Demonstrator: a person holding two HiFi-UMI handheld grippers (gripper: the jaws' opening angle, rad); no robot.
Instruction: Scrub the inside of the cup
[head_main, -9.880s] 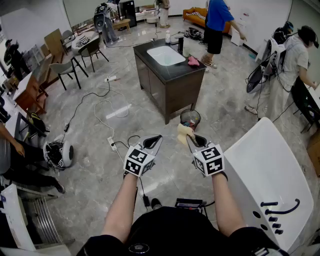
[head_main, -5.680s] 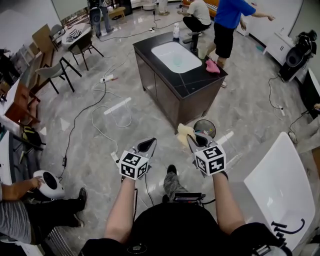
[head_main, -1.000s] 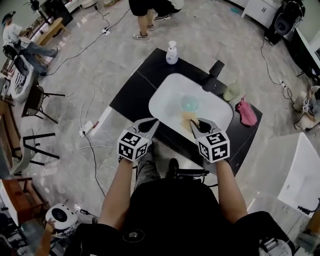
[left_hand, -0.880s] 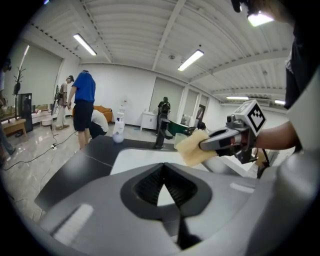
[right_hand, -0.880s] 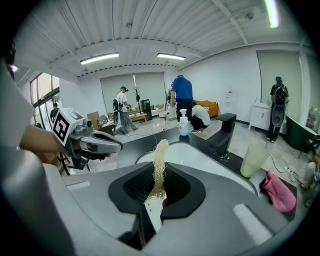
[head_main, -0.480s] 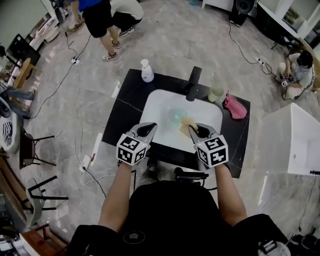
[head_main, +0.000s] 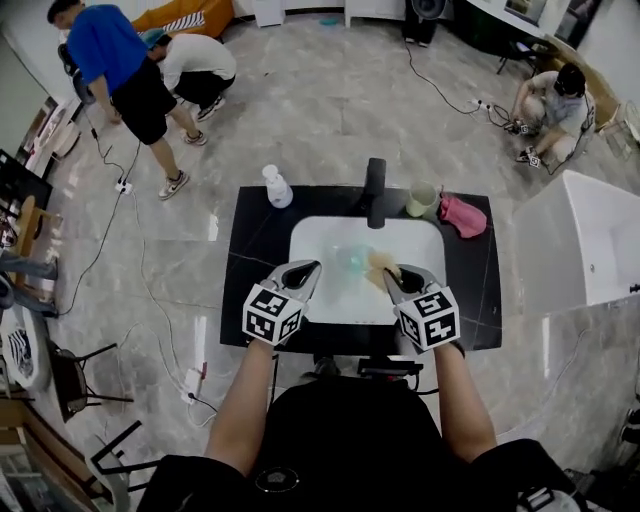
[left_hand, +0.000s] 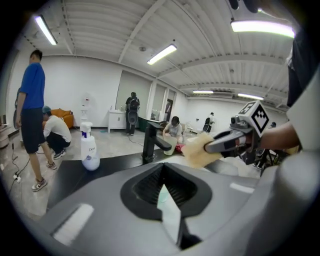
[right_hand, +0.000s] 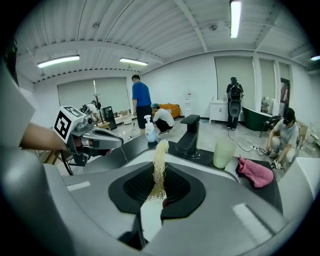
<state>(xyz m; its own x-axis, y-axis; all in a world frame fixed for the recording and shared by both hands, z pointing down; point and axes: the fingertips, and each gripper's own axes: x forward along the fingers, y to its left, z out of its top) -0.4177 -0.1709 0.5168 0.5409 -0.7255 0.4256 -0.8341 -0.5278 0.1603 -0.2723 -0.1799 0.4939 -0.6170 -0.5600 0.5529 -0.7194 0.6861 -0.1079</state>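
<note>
In the left gripper view the left tongs (left_hand: 163, 172) are clenching on nothing. In the right gripper view the right tongs (right_hand: 159, 169) are grasping a yellow sponge (right_hand: 160, 150). Scrubbing is not yet starting, I judge: next the left tongs are needing to open and take the cup (head_main: 350, 260). In the head view it is lying in the white sink (head_main: 300, 235) at the middle of the black surface (head_main: 255, 260), just ahead of both tongs; people (head_main: 120, 70) are working on the grey floor (head_main: 350, 100) around.

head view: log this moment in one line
left gripper: shut, empty | right gripper: shut on sponge | cup: in sink | scrub: not started
</note>
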